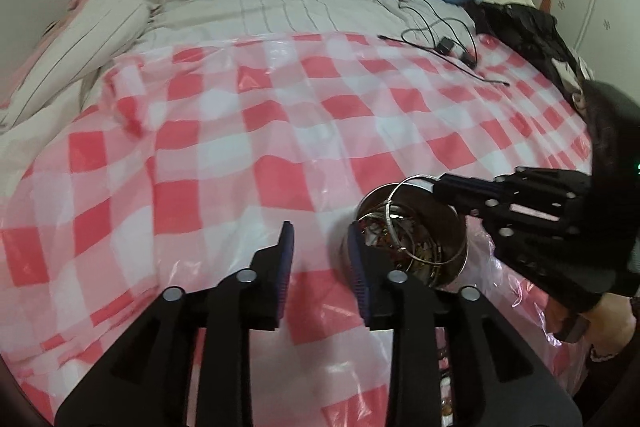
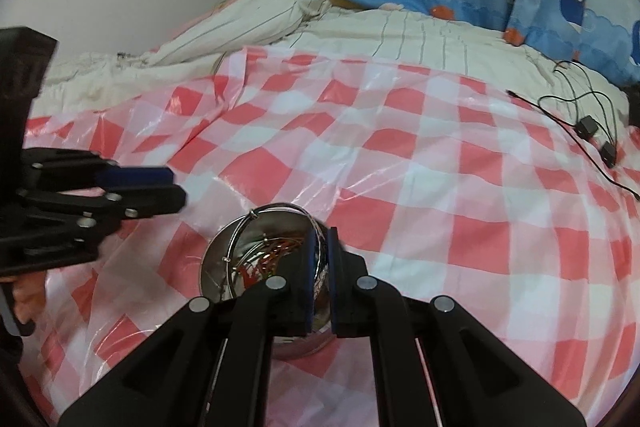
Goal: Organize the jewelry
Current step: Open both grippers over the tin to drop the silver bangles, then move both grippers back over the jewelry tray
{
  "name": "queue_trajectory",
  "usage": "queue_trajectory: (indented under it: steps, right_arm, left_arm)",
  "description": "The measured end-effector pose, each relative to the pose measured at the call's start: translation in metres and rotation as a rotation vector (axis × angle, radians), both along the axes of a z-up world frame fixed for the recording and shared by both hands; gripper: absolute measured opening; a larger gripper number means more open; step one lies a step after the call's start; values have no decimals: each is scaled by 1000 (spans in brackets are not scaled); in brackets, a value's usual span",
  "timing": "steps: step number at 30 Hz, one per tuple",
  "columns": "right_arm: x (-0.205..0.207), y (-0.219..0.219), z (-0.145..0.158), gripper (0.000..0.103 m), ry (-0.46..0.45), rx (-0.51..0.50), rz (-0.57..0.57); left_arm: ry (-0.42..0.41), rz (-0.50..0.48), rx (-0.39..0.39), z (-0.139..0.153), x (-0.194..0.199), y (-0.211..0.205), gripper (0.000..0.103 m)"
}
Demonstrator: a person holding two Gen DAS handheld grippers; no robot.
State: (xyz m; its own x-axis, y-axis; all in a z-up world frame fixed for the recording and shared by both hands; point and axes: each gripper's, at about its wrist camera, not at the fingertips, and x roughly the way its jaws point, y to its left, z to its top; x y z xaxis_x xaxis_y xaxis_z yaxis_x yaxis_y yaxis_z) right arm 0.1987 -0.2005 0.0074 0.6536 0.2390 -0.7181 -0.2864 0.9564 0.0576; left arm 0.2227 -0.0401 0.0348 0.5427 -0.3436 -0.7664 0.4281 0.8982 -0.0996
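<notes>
A: Location of the jewelry?

B: In the steel bowl (image 2: 256, 259) on the checked plastic sheet (image 1: 248, 131) over the bed.

A: Right tool (image 2: 319, 251)?

B: Pads nearly together, pinching a thin silver bangle (image 2: 280, 213) above the bowl's rim.

A: Left tool (image 1: 320, 247)?

B: Jaws parted, nothing between them; it sits just beside the bowl.

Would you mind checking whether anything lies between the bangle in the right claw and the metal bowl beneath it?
Nothing visible does. The right claw holds the thin bangle directly over the open metal bowl; the left claw stands open beside it.
</notes>
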Motion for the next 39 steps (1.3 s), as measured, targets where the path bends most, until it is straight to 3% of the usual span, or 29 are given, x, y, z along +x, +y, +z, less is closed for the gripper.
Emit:
queue_trajectory:
  steps: [2, 3, 4, 8, 11, 13, 18, 21, 24, 30, 33, 39]
  right_arm:
    - [1, 5, -4, 15, 10, -19, 5]
    - [0, 6, -4, 32, 1, -21, 3]
    - [-3, 5, -2, 38, -11, -26, -3]
    - [-22, -10, 14, 40, -45, -7, -46]
    - [-52, -23, 16, 49, -41, 28, -82]
    - [-74, -28, 10, 57, -28, 39, -105]
    - [-127, -36, -21, 63, 39, 71, -178]
    - [-146, -41, -30, 71, 22, 71, -252]
    - [-150, -50, -46, 73, 40, 91, -321]
    - [-150, -58, -51, 80, 47, 135, -334]
    - [-152, -56, -52, 89, 41, 118, -340]
    - [-155, -56, -51, 91, 36, 106, -353]
  left_arm:
    - [1, 12, -2, -1, -4, 7, 31]
    - [0, 14, 1, -3, -7, 8, 34]
    - [-3, 18, 3, -5, -10, 9, 37]
    - [-7, 31, 11, -16, -28, 14, 47]
    - [-12, 43, 29, -28, -53, 18, 53]
    - [6, 52, 27, -38, -69, 22, 55]
    - [-5, 117, -4, -45, -102, 35, 72]
    - [-23, 191, -44, -50, -116, 46, 79]
    - [-4, 255, -91, -60, -121, 56, 81]
    - [21, 355, -122, -81, -121, 68, 82]
    - [1, 369, -107, -82, -125, 67, 82]
    - [-35, 392, -66, -80, -134, 63, 87]
